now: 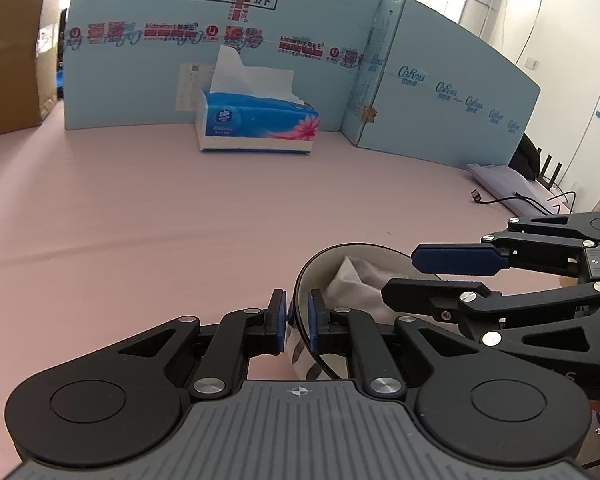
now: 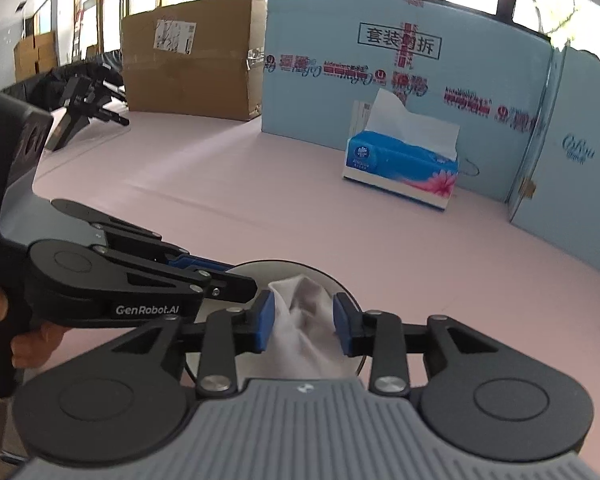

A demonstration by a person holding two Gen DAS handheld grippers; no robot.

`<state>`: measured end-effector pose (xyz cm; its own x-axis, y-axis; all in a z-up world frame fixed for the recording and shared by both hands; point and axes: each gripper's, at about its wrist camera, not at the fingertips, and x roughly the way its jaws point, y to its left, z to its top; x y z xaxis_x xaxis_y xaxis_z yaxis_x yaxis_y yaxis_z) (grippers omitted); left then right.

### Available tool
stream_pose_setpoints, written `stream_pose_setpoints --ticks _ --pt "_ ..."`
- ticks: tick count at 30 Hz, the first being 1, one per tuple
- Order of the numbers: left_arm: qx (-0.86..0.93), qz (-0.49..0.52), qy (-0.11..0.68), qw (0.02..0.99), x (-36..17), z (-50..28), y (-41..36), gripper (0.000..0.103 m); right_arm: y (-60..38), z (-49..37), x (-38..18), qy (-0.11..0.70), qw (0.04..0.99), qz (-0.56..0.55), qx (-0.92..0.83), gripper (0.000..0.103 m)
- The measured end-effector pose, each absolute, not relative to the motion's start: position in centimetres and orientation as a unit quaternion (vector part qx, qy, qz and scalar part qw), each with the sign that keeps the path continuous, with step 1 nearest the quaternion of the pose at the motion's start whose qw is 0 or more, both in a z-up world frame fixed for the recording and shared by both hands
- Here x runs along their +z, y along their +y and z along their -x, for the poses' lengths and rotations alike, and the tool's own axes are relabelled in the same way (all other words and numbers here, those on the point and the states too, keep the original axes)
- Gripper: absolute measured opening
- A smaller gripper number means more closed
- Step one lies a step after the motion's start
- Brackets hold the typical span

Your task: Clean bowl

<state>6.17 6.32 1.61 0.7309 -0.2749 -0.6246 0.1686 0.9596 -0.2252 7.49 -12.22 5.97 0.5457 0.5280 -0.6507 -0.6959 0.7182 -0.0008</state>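
A clear, dark-rimmed bowl sits on the pink table. Inside it lies a crumpled white tissue. My left gripper is shut on the bowl's rim, one blue pad inside the wall and one outside. My right gripper reaches into the bowl from the other side. Its jaws stand apart with the tissue loose between the blue pads, so it is open.
A blue tissue box with a sheet sticking up stands at the back, against tall light-blue cartons. A brown cardboard box is at the back left. A black cable lies at the right edge. A hand holds the left gripper.
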Motion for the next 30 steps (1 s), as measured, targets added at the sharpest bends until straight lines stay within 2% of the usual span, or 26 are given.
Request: stream_pose_setpoints --ticks 9,11,13,15,18,30 --pt "-0.129 0.072 0.344 0.927 1.6 -5.8 6.5 0.017 -10.3 -9.3 4.3 0.374 0.841 0.171 0.351 0.035" --pt "-0.129 0.068 0.344 0.928 1.5 -5.7 6.5 0.017 -10.3 -9.8 4.1 0.384 0.838 0.169 0.350 0.029" --pt "-0.130 0.066 0.343 0.928 1.5 -5.7 6.4 0.018 -10.2 -10.2 3.9 0.399 0.829 0.164 0.355 0.026" --pt "-0.130 0.063 0.343 0.928 1.5 -5.7 6.4 0.018 -9.9 -10.6 3.4 0.413 0.818 0.163 0.364 0.017" --pt "-0.130 0.061 0.343 0.928 1.5 -5.7 6.3 0.018 -9.6 -10.9 3.0 0.413 0.814 0.169 0.371 0.011" --pt "-0.127 0.061 0.341 0.929 1.5 -5.6 6.3 0.017 -10.0 -11.5 3.0 0.424 0.804 0.129 0.396 0.010"
